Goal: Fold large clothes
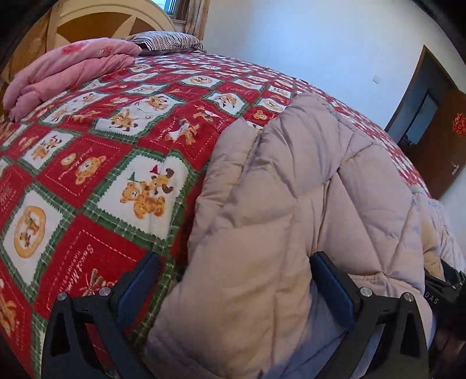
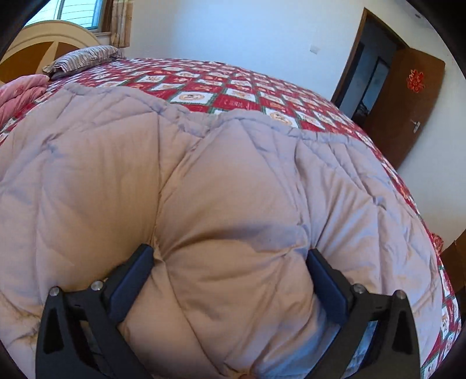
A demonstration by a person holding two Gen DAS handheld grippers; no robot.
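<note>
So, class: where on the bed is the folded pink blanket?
The pink blanket lies at the bed's far left in the left wrist view, beside the striped pillow, below the headboard.

white walls, brown door, window, arched headboard.
</note>
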